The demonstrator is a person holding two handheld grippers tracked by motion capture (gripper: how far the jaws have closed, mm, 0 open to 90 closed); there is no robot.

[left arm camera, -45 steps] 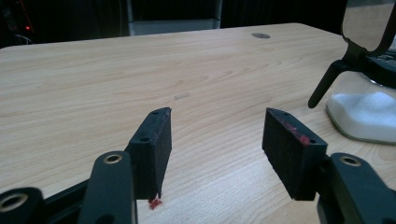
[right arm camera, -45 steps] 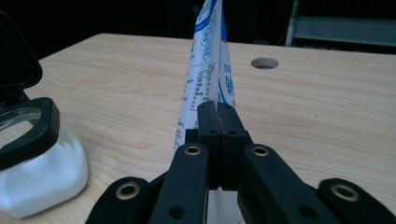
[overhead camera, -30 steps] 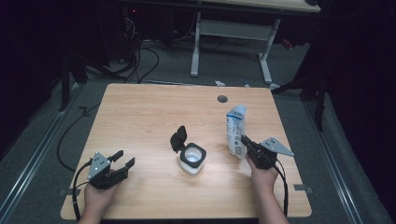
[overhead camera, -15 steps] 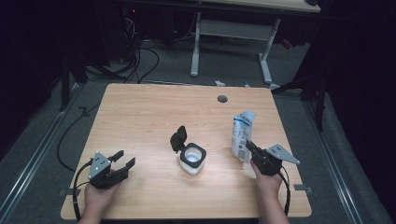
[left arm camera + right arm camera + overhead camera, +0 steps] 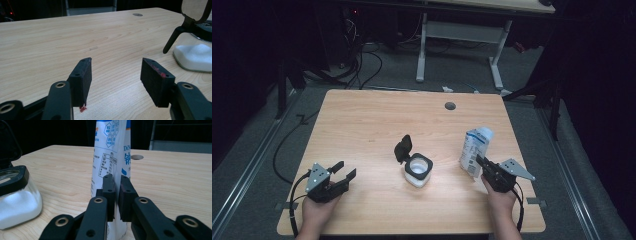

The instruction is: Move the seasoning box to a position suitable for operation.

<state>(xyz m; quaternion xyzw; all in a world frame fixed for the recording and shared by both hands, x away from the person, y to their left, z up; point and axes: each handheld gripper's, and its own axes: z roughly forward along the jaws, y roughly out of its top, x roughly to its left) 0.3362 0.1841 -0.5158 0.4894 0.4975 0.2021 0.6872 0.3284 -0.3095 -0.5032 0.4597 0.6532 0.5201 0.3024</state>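
**Bag held upright near the right edge, left gripper free**

The wooden table [image 5: 377, 125] is the largest thing, and most of its top is bare, mainly the far half and the left side, so there is wide room for moving there. A round cable hole [image 5: 450, 106] lies near the far edge.

The white and blue bag [image 5: 475, 151] stands upright on the right part of the table, not far from the right edge. The right gripper [image 5: 485, 165] has its jaws pressed together on a thin fold of this bag, low on the side that faces the person.

The glass jar [image 5: 418, 170] with white powder stands near the middle, well apart from the bag, and its black lid [image 5: 402, 148] is flipped open upward.

The left gripper [image 5: 344, 171] rests near the front left corner, jaws wide apart and holding nothing, with open table between it and the jar.
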